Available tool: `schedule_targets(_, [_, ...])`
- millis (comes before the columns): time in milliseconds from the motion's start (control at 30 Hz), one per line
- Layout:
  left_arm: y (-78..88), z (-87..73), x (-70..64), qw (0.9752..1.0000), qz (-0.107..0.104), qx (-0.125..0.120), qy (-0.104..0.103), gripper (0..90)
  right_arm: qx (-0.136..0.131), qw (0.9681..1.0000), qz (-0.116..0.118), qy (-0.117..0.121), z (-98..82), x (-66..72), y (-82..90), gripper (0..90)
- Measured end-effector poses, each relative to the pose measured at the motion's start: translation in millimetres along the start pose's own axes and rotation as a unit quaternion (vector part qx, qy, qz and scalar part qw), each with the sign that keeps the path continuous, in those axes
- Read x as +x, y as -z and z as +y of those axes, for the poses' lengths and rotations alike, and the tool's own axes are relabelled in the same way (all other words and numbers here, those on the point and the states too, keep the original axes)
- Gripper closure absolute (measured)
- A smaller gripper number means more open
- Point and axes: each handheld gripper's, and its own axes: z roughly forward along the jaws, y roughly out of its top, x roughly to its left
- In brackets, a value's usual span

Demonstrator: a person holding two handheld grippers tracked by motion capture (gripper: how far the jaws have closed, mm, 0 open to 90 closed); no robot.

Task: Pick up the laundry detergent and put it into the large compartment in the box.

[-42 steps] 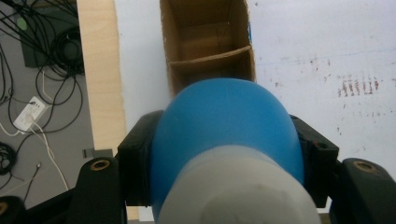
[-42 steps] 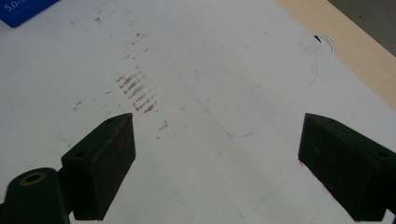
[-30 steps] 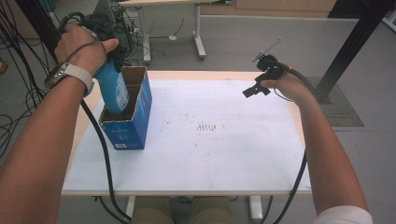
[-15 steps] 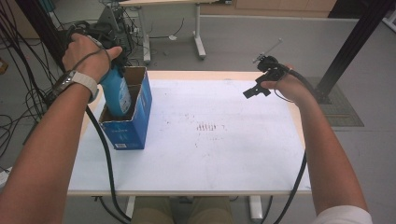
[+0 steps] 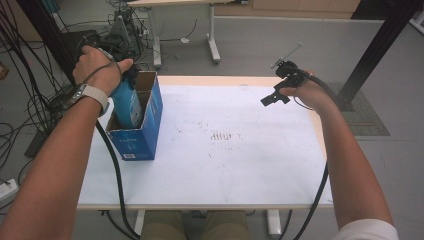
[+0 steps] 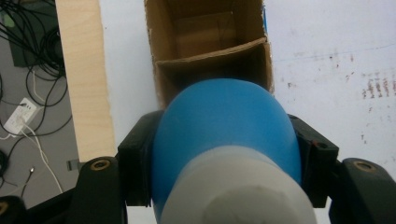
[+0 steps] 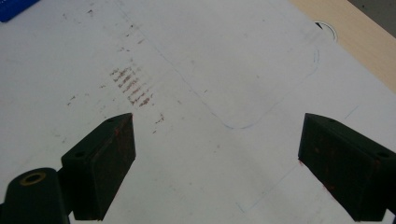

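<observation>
The work in hand is putting a blue bottle [image 5: 128,102] into the open cardboard box [image 5: 150,125] that stands at the far left of the table [image 5: 225,175], and it looks well along but not finished. In the high view the bottle's lower part is already inside the box's walls while its upper part stands above the rim; whether its base rests on the box floor cannot be told. In the left gripper view the box shows a cardboard divider, and the bottle [image 6: 224,126] hangs over the near compartment. What is left, as I judge it, is to seat the bottle and let go. The left gripper [image 6: 224,154] is clamped on the bottle, its black jaws pressing the blue body from both sides just below the pale cap. The right gripper [image 7: 215,158] hangs over the bare right side of the table, jaws spread wide with nothing between them, touching nothing.
</observation>
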Motion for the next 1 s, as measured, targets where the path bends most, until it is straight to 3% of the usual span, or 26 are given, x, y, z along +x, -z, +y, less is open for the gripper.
schedule_targets(1000, [-57.2, -0.5, -7.0, 0.9998, 0.009, 0.012, -0.011, 37.4, 0.01, 0.9999, 0.004, -0.007, -0.3, -1.6, -9.7, 10.9])
